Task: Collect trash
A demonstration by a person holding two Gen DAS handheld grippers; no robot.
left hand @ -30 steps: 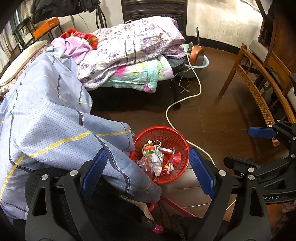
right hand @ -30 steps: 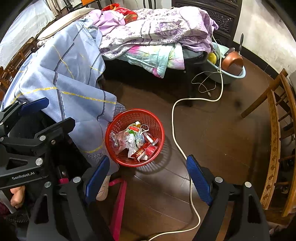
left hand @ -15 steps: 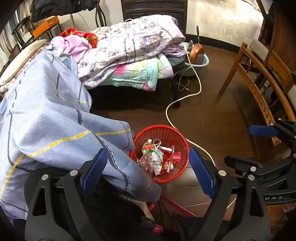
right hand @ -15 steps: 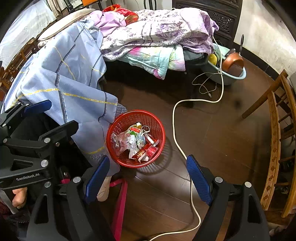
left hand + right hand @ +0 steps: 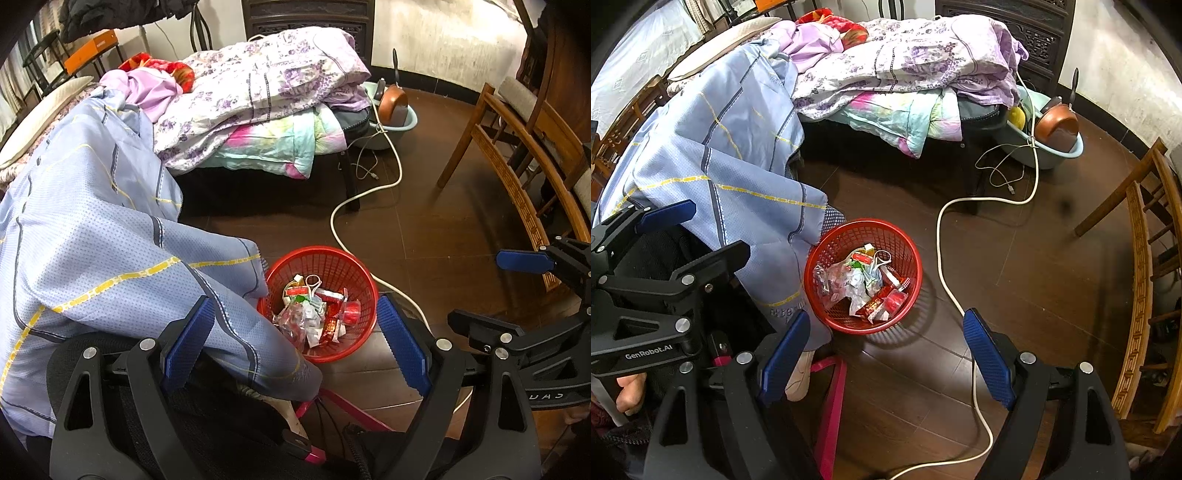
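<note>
A red mesh basket (image 5: 360,275) stands on the dark wood floor and holds crumpled wrappers and packets (image 5: 314,317). It also shows in the right wrist view (image 5: 905,240), with the same trash (image 5: 864,284) inside. My left gripper (image 5: 295,347) is open and empty, held above and in front of the basket. My right gripper (image 5: 884,354) is open and empty, also above the floor near the basket. Each gripper shows in the other's view: the right one (image 5: 517,291) and the left one (image 5: 679,232).
A blue sheet (image 5: 92,240) hangs over a seat and touches the basket's left rim. A bed piled with quilts (image 5: 266,96) stands behind. A white cable (image 5: 942,236) runs across the floor. A wooden chair (image 5: 524,155) is at right, a pink stool leg (image 5: 833,410) below.
Both grippers have drifted slightly; the basket sits a little lower in the right wrist view. Nothing was taken or let go.
</note>
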